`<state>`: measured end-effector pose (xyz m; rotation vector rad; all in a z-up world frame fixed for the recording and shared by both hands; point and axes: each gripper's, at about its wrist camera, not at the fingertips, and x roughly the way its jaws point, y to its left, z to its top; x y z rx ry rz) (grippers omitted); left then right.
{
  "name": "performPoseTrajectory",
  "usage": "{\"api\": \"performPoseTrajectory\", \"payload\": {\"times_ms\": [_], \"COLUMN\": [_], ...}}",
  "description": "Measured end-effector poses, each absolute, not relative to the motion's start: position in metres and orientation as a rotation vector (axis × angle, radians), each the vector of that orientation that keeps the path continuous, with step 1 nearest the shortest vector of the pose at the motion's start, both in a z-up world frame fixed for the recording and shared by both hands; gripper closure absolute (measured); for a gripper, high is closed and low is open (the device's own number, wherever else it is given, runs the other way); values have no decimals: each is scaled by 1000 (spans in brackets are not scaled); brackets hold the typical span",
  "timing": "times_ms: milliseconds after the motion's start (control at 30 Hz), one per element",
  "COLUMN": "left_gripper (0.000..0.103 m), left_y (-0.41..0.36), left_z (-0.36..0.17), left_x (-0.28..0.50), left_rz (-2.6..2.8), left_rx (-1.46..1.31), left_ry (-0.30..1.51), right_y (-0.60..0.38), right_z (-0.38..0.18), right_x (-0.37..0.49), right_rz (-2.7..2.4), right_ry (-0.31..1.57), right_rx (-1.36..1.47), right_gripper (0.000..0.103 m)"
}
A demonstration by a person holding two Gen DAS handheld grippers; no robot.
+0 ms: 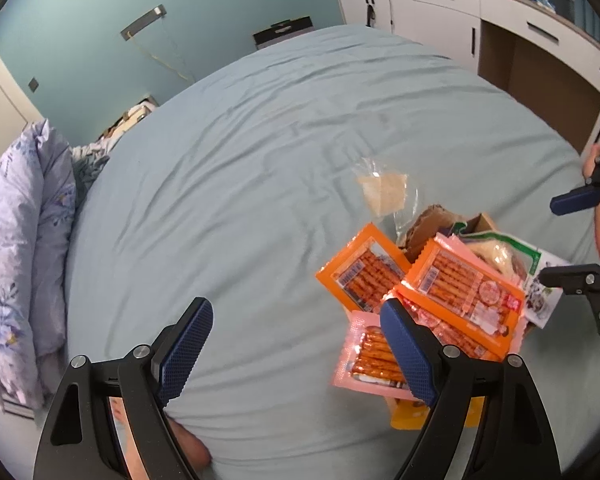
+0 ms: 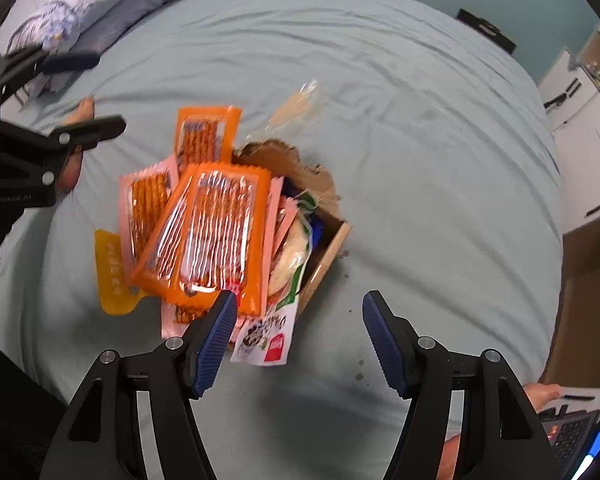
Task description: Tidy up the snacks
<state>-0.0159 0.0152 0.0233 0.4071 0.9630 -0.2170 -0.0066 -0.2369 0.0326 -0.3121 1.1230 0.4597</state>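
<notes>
A small cardboard box [image 2: 327, 240] sits on the pale blue bed sheet [image 1: 260, 140], and everything here is placed from it. The box is overfilled: orange snack packs [image 2: 216, 236] of thin sticks lie heaped across its top and spill over its side, with pink packs [image 2: 146, 208] of the same sticks wedged among them. A white and green bag [image 2: 268, 344] hangs out over one end of the box, and a yellow packet [image 2: 114, 276] lies flat on the sheet, partly under the heap. Just beyond the box, a clear wrapper with a pale square inside [image 1: 384, 194] rests alone on the sheet. The left gripper [image 1: 296, 344] hangs above the sheet beside the box with its fingers spread wide and nothing between them; its right finger [image 1: 408, 354] overlaps the pink pack at the edge of the heap in the left wrist view, but whether it touches the pack cannot be told. The right gripper [image 2: 298, 340] hangs over the end of the box where the white and green bag sticks out, fingers partly apart and holding nothing; the bag's corner shows in the gap just ahead of the fingers, and the left finger [image 2: 214, 344] overlaps the lower edge of the orange heap. Folded flowered bedding [image 1: 20, 240] lies at the bed's far side, well apart from the box.
</notes>
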Motion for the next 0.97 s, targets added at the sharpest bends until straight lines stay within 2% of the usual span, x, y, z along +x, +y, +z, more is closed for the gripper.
{"api": "performPoseTrajectory", "payload": {"times_ms": [233,533,967], "left_gripper": [16,16,16], "left_y": [14,8,5], "left_z": [26,18,20], "left_x": [-13,-20,-28], "left_rz": [-243,-236,-257], "left_rx": [398,440,449], "left_ry": [971,979,964], "right_y": [-265,-274,-265], "right_z": [50,53,59], "right_x": [-23,-38,-41], "right_rz": [463,299,343], "right_ry": [906,909,965], "right_rx": [0,-43,-99], "right_gripper": [39,39,39]}}
